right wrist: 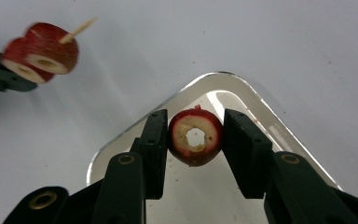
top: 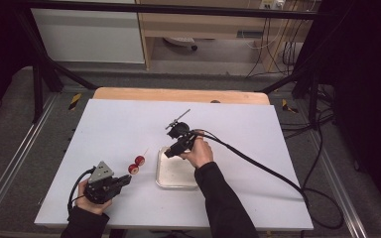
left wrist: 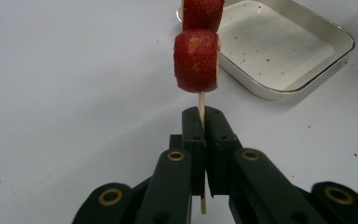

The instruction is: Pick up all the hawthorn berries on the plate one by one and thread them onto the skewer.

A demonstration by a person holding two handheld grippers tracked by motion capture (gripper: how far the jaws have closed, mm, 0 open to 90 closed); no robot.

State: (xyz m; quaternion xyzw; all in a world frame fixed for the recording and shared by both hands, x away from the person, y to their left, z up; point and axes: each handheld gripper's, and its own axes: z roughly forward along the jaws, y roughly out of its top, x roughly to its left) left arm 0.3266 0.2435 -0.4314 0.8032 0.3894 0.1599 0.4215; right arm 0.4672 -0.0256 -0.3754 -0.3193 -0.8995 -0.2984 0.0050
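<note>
The left claw (left wrist: 204,122) is clamped shut on the bare end of a skewer (left wrist: 201,101), keeping its two fruit slices (left wrist: 196,60) clear of the desk (top: 119,129) with the tip free. The right claw (right wrist: 195,140) grips a cored fruit ring (right wrist: 196,136) above the tray (right wrist: 242,93), hole exposed, probably for threading onto the skewer.

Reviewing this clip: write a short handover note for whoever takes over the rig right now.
Left gripper: shut on the skewer, two red fruit rings threaded on it, held beside the tray.
Right gripper: shut on a third cored fruit ring, just above the white tray.
Done: two rings skewered, third picked up.
Left: carry the third ring to the skewer tip and thread it on.
</note>
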